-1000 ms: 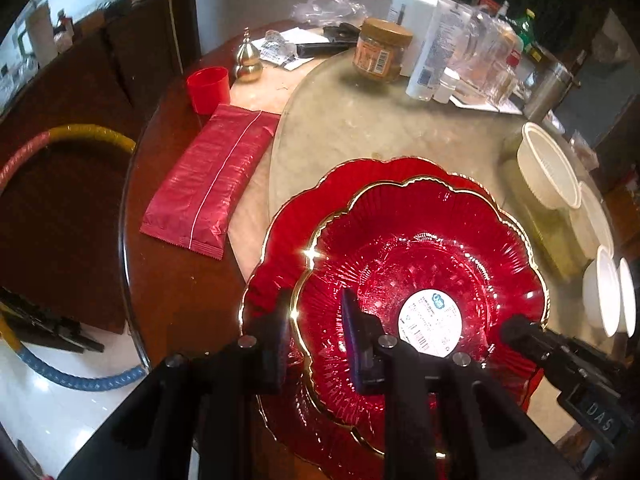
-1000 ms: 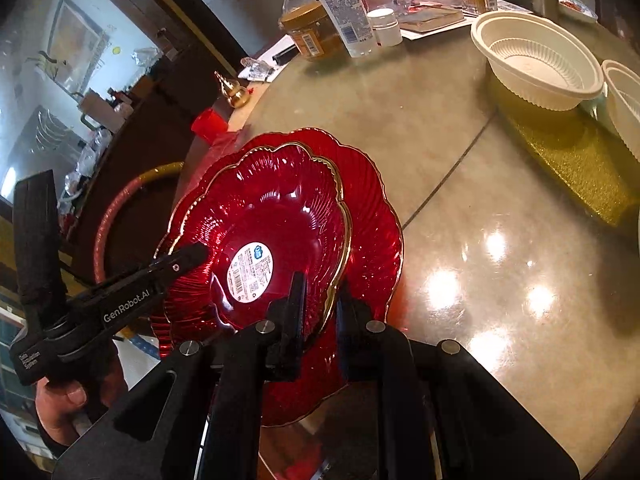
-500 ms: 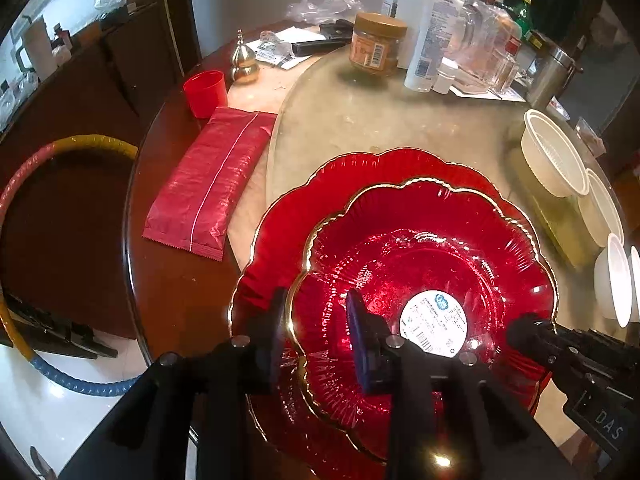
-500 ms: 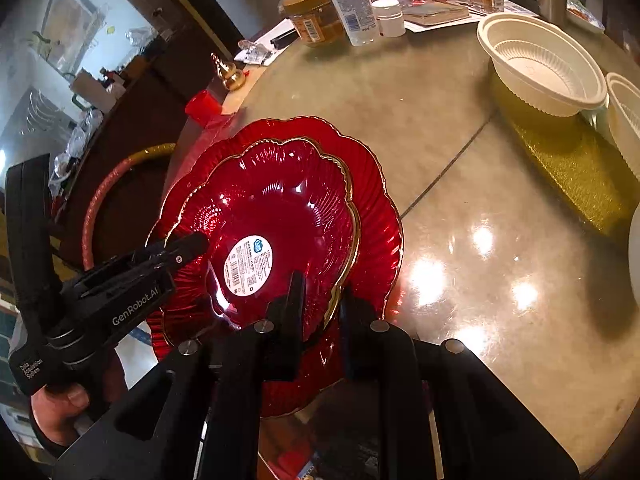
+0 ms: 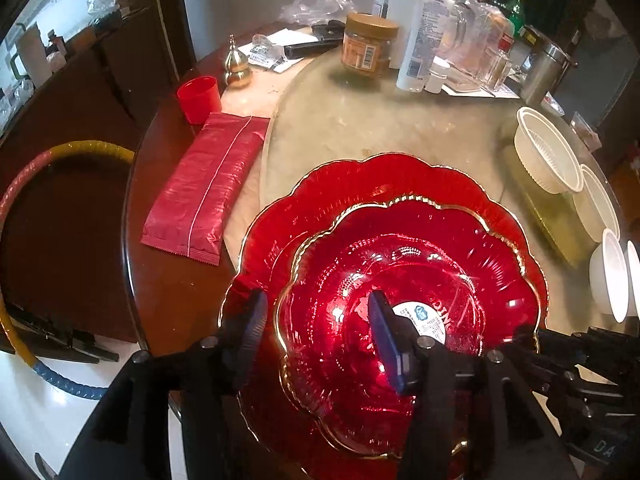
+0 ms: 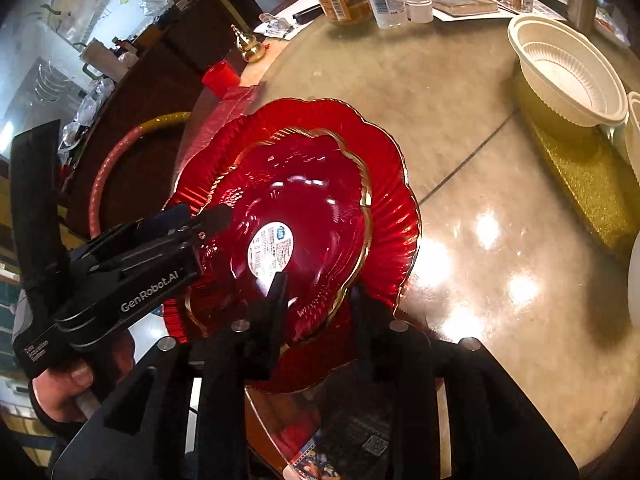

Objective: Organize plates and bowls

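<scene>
A small gold-rimmed red plate (image 5: 400, 264) with a white sticker (image 5: 428, 316) lies nested in a larger red plate (image 5: 360, 184) near the round table's front edge. My left gripper (image 5: 316, 332) straddles the small plate's left rim. Its jaws are opening and the pads stand off the glass. In the right wrist view my right gripper (image 6: 320, 304) straddles the small plate's (image 6: 304, 184) near rim over the large plate (image 6: 392, 168). Its jaws are opening too, with the pads clear of the rim. The left gripper (image 6: 208, 216) shows there at the left, in a hand.
White plastic bowls (image 5: 548, 152) stand in a row along a gold mat (image 6: 580, 168) at the right. A red packet (image 5: 208, 184) and a red cup (image 5: 199, 98) lie left of the plates. A jar (image 5: 368, 46) and bottles crowd the far side.
Both grippers' jaws have widened and let go of the small plate's rim. The small plate has settled into the large one.
</scene>
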